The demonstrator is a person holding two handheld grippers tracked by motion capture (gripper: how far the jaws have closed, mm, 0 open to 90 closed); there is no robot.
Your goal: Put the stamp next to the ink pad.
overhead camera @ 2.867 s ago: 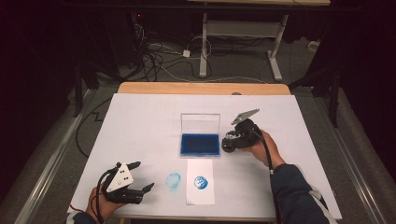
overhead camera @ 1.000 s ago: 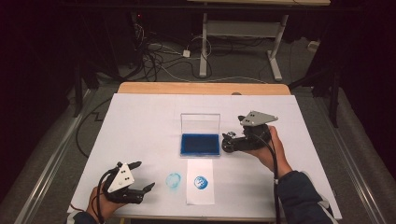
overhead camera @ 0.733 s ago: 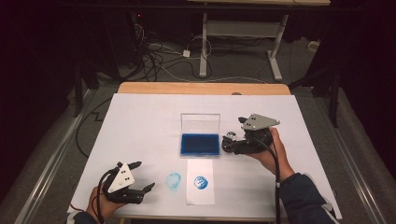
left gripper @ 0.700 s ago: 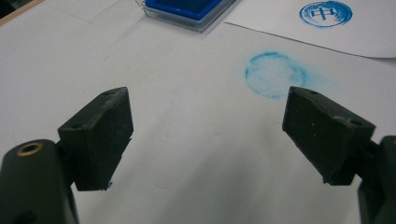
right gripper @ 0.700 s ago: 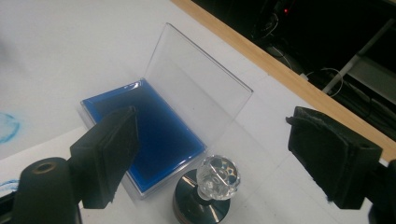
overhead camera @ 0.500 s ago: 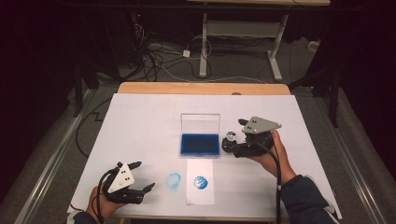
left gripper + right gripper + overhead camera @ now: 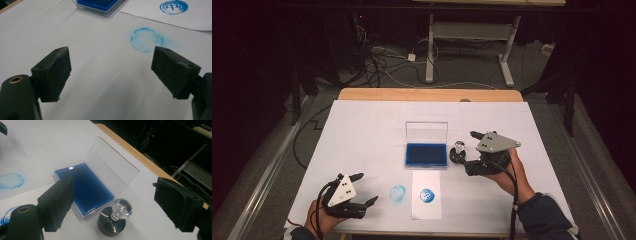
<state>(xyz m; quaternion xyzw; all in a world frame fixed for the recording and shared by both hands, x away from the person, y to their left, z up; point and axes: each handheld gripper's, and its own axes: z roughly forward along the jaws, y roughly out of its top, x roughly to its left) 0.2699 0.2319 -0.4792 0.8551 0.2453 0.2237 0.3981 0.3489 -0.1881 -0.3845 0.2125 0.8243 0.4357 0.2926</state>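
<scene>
A round black stamp (image 7: 457,153) with a clear faceted knob stands upright on the white table cover, just right of the blue ink pad (image 7: 426,154). The pad's clear lid (image 7: 426,132) is raised. My right gripper (image 7: 470,151) is open just right of the stamp, without touching it. In the right gripper view, the stamp (image 7: 114,221) stands low between the spread jaws of that gripper (image 7: 115,195), with the ink pad (image 7: 85,187) behind it. My left gripper (image 7: 364,189) rests open at the front left with nothing in it. In its own view, the left gripper (image 7: 112,67) faces a blue smudge (image 7: 147,39).
A white paper sheet (image 7: 427,206) with a round blue stamp print (image 7: 427,194) lies in front of the ink pad. A faint blue smudge (image 7: 398,194) marks the cover to its left. The wooden table edge (image 7: 427,94) runs along the back. Cables and desk legs lie beyond.
My right gripper has drawn back to the right, off the stamp, which now stands free beside the ink pad. The left gripper has not moved.
</scene>
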